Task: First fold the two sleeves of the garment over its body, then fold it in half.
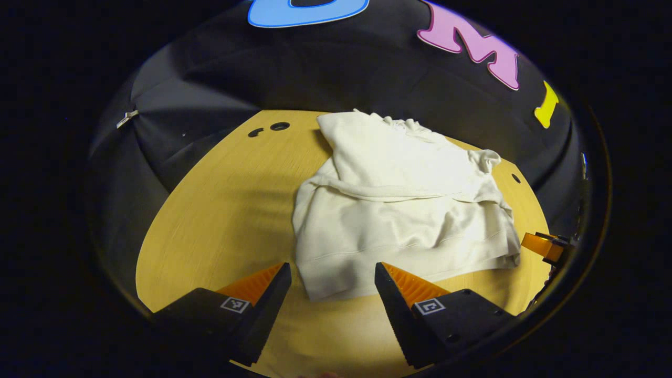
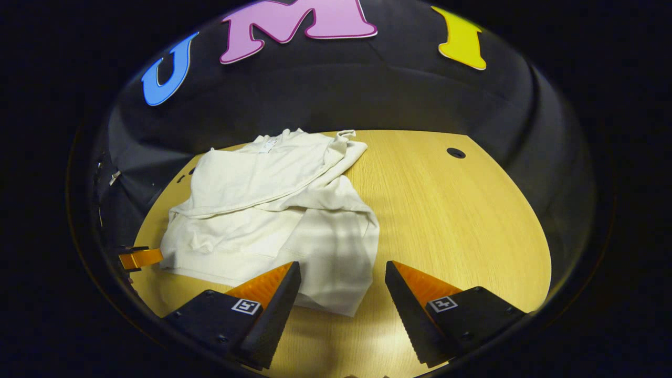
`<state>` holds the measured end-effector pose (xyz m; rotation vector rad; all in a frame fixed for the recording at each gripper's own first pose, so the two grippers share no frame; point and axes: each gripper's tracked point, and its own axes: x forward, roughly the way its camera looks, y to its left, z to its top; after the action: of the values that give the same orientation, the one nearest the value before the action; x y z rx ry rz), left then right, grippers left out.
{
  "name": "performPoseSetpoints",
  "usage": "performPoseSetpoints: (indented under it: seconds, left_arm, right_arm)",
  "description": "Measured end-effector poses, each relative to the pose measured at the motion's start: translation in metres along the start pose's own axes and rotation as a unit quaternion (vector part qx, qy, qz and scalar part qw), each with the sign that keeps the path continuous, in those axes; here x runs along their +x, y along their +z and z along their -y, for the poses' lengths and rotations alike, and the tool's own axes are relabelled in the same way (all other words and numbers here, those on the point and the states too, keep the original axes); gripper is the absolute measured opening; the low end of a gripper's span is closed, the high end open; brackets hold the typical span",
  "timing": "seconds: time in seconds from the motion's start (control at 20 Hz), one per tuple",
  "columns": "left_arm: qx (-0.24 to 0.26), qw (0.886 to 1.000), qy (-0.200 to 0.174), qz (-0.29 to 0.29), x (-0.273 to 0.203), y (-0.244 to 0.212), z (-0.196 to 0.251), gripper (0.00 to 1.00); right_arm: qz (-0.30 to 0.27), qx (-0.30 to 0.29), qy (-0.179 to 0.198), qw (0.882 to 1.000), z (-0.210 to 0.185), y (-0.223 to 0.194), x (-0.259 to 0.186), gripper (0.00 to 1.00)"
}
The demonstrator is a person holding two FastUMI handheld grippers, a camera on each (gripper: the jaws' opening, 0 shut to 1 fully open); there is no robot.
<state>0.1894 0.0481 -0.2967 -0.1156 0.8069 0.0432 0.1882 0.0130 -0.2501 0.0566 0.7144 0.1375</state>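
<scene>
Lying on the wooden bench (image 1: pixel 220 210), a cream sweatshirt (image 1: pixel 399 210) has both sleeves already drawn across its body, so the first half of the job looks done. In the left gripper view, one sleeve (image 1: pixel 383 190) runs as a long band across the chest, and the far side is bunched at the shoulder near the bench's back edge. In the right gripper view, the same sweatshirt (image 2: pixel 262 210) shows a sleeve (image 2: pixel 247 202) laid slantwise over the front, with the other side turned in beneath it, and the neckline points toward the booth's dark wall.

The left tool (image 1: pixel 333 273) hangs with its jaws apart just short of the hem's near corner, gripping nothing. The right tool (image 2: pixel 343 273) is likewise spread wide and empty, poised over the hem's opposite corner, where the cloth reaches between its fingers without being pinched. The far tip of each tool pokes in at the edge of the other's view, beside the hem.

What remains, by the look of it, is the final fold: the hem must be taken at both corners and carried up to meet the shoulders. The sleeves lie loosely and somewhat rumpled, so they could slip out of place when the lower half is lifted. No grasp on the hem has been made yet.
</scene>
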Motion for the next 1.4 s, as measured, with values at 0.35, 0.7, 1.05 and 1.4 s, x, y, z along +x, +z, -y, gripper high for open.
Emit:
performPoseSetpoints:
  seconds: [0.35,0.7,1.05,1.4]
  left_arm:
    - [0.007,1.0,-0.002,-0.023,0.028,-0.011,0.005,0.98]
    - [0.025,0.999,0.015,-0.027,0.037,-0.018,0.006,1.0]
    - [0.047,0.998,-0.002,-0.032,0.04,-0.018,0.023,0.8]
    - [0.039,0.999,-0.028,-0.008,0.043,-0.014,0.044,0.19]
  right_arm:
    - [-0.046,0.014,-0.017,0.999,-0.004,-0.023,0.025,1.0]
    - [-0.037,-0.023,-0.031,0.999,0.001,-0.026,0.031,1.0]
    - [-0.022,-0.031,-0.016,0.999,-0.018,-0.022,0.035,0.67]
    - [-0.036,-0.027,-0.009,0.999,-0.025,-0.023,0.042,0.1]
